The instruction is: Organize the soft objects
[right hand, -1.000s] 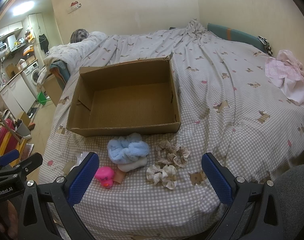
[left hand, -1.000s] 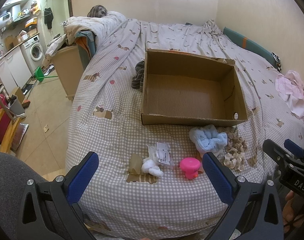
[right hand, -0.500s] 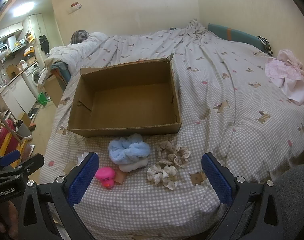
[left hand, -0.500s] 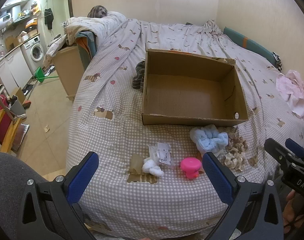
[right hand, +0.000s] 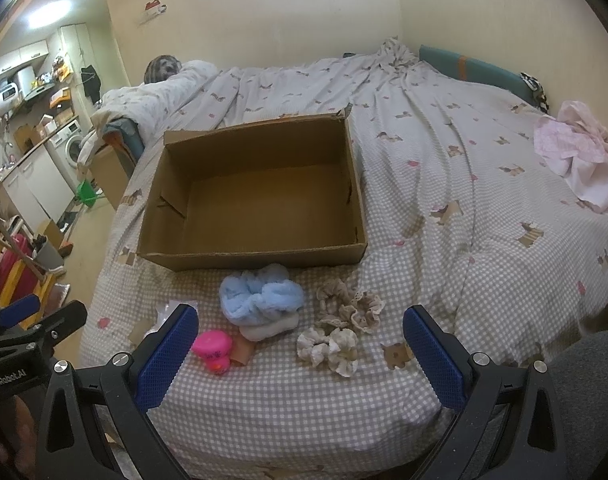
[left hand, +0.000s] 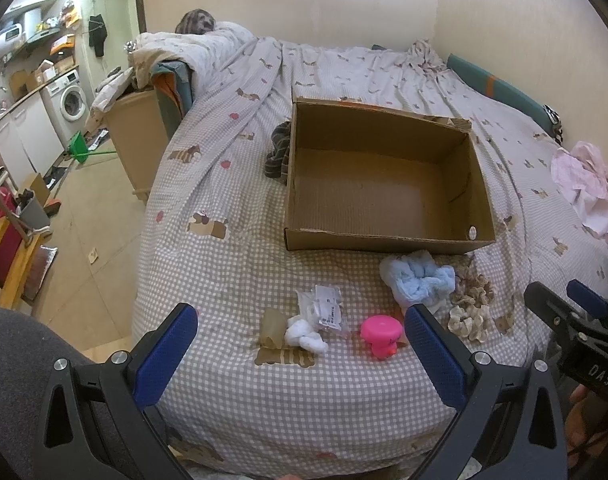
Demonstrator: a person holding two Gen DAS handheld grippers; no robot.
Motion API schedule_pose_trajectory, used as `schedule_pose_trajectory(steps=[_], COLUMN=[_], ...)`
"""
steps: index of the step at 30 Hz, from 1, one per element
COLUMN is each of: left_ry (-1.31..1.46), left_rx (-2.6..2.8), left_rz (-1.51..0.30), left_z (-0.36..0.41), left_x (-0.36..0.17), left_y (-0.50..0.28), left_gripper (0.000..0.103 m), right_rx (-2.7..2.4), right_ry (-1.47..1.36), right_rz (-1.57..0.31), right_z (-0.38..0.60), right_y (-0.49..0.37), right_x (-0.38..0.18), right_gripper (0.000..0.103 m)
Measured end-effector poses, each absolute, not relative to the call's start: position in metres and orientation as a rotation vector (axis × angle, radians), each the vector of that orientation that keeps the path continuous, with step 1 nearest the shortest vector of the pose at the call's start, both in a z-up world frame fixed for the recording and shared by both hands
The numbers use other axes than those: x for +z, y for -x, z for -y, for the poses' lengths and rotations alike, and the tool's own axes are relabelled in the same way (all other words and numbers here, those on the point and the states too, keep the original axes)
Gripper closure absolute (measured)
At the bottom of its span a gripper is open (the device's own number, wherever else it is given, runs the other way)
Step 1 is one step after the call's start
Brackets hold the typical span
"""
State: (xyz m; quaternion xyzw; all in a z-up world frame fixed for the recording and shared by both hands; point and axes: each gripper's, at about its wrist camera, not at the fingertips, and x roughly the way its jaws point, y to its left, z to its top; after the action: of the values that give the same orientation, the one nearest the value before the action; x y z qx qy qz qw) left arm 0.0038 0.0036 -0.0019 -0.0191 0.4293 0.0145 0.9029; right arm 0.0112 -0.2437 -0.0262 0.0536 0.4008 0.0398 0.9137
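Observation:
An empty cardboard box (left hand: 383, 236) (right hand: 256, 254) sits open on the checked bedspread. In front of it lie a fluffy light-blue scrunchie (left hand: 417, 282) (right hand: 260, 300), beige scrunchies (left hand: 469, 308) (right hand: 345, 322), a pink squishy toy (left hand: 379, 336) (right hand: 212, 350), a white knotted piece (left hand: 304, 334) and a clear packet (left hand: 323, 310). A whitish soft piece (right hand: 270, 328) lies under the blue scrunchie. My left gripper (left hand: 302, 354) hangs open above the near bed edge, short of the white piece and toy. My right gripper (right hand: 300, 352) is open too, short of the beige scrunchies.
A pink garment (left hand: 587, 192) (right hand: 575, 160) lies at the bed's right side. A dark striped cloth (left hand: 278, 152) rests left of the box. Left of the bed are a wooden cabinet (left hand: 138, 136), a tiled floor (left hand: 88, 236) and a washing machine (left hand: 70, 106).
Both grippers have drifted slightly; the scene sits a little lower and closer in both views. Nothing was picked up or moved.

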Motion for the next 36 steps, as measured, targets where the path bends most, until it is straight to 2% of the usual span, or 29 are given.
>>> schedule_pose_trajectory(steps=[9,15,17,21,23,32,36], left_ry=[0.079,0.103,0.111,0.159,0.190,0.261,0.282], left_rx=[0.058,0.066,0.073,0.097,0.114,0.199,0.188], left_rz=[-1.014,-1.116,-1.123,-1.174,-1.201,-1.277,-1.324], left_z=[-0.025,-0.034,-0.037,-0.050,-0.058,-0.085,-0.086], left_x=[0.005,-0.012,-0.017,-0.032,-0.040,-0.063,-0.076], left_y=[-0.041,-0.067,-0.070,-0.075,-0.078,-0.082,-0.087], left_gripper=[0.000,0.000,0.000,0.000,0.000,0.000,0.005], right_rx=[0.319,0.405,0.416,0.394,0.389,0.380,0.413], right_ry=[-0.285,-0.362,-0.367,-0.360,-0.341,-0.264,-0.241], right_rz=[-1.113,-1.320,-1.340,-1.399,-1.428,-1.479,-1.456], right_z=[0.242,0.211,0.199,0.178,0.167,0.139,0.136], right_y=[-0.055,-0.078,-0.082,-0.097,-0.105,-0.116,-0.113], right_x=[-0.041,-0.084,-0.095,-0.123,-0.137,-0.166,-0.160], right_gripper=[0.000,0.026,0.041,0.048,0.060,0.061,0.062])
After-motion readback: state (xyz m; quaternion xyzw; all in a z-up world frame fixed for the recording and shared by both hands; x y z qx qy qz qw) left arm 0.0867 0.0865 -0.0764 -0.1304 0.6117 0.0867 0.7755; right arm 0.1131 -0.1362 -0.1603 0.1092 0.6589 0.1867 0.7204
